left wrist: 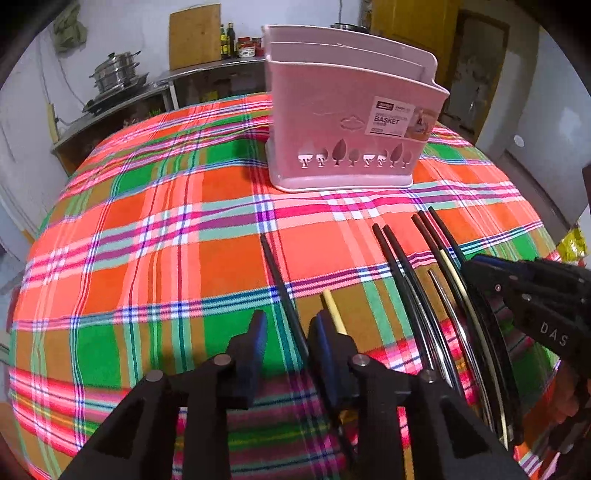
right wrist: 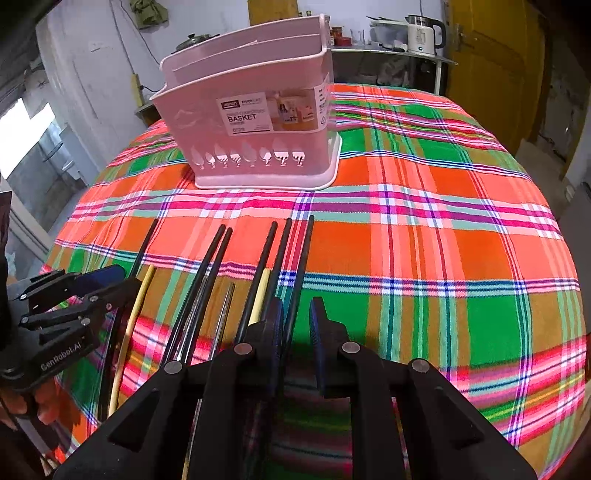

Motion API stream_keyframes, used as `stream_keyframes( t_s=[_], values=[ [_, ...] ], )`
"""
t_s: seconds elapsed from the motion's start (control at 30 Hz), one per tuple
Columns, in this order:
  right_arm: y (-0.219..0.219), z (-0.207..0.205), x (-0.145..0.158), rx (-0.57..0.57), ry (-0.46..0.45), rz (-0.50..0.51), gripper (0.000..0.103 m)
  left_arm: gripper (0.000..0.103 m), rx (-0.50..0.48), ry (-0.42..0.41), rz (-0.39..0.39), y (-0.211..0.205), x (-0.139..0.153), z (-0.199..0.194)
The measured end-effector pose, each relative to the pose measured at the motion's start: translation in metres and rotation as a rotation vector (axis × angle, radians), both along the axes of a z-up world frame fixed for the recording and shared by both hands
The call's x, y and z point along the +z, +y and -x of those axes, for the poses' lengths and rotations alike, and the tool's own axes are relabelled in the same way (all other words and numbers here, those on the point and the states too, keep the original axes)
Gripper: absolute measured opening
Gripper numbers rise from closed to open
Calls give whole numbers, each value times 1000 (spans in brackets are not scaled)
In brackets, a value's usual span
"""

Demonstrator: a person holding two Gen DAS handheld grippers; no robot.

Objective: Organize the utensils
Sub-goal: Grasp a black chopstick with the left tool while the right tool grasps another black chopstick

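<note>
A pink utensil basket [left wrist: 343, 122] stands upright at the far side of the plaid tablecloth; it also shows in the right wrist view [right wrist: 255, 122]. Several chopsticks lie side by side on the cloth: black ones [left wrist: 399, 258], a cream one [left wrist: 332, 310] and a metal one [left wrist: 443, 295]. In the right wrist view they lie at lower left [right wrist: 214, 266]. My left gripper [left wrist: 290, 332] is open, low over the cloth, with a black chopstick [left wrist: 280, 280] running between its fingers. My right gripper [right wrist: 297, 317] is open, with the rightmost black chopstick [right wrist: 303, 258] between its fingers.
The table [right wrist: 443, 240] has a bright plaid cloth and extends to the right of the chopsticks. Behind it are a metal counter with pots [left wrist: 114, 74], a cutting board [left wrist: 195, 35], a kettle [right wrist: 424, 33] and a yellow door [right wrist: 491, 66].
</note>
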State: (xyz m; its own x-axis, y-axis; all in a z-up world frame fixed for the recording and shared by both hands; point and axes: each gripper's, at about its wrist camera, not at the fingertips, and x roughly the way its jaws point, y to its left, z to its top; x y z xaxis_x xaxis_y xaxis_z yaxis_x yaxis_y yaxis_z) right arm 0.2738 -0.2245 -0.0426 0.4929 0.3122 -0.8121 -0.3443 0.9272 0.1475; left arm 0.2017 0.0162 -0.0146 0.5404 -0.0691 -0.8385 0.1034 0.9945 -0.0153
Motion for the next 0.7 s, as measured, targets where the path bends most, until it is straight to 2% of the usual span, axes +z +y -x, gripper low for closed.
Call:
stream_keyframes(
  t_s=[0.03, 0.07, 0.13, 0.23, 0.47, 0.7],
  values=[
    [1, -1, 0, -1, 3, 3, 16, 14, -4, 0, -3, -1, 0, -1],
    [2, -2, 0, -1, 4, 8, 15, 10, -9, 1, -9, -3, 0, -2],
    [4, -4, 0, 3, 5, 19, 7, 9, -13, 3, -14, -4, 1, -3],
    [2, -4, 1, 11, 9, 2, 6, 5, -19, 6, 17, -4, 4, -3],
    [-7, 2, 18, 11, -23, -41, 5, 5, -35, -40, 58, 1, 26, 4],
    [-10, 13, 62, 25, -113, -91, 5, 5, -63, -137, 82, 2, 78, 16]
  ],
)
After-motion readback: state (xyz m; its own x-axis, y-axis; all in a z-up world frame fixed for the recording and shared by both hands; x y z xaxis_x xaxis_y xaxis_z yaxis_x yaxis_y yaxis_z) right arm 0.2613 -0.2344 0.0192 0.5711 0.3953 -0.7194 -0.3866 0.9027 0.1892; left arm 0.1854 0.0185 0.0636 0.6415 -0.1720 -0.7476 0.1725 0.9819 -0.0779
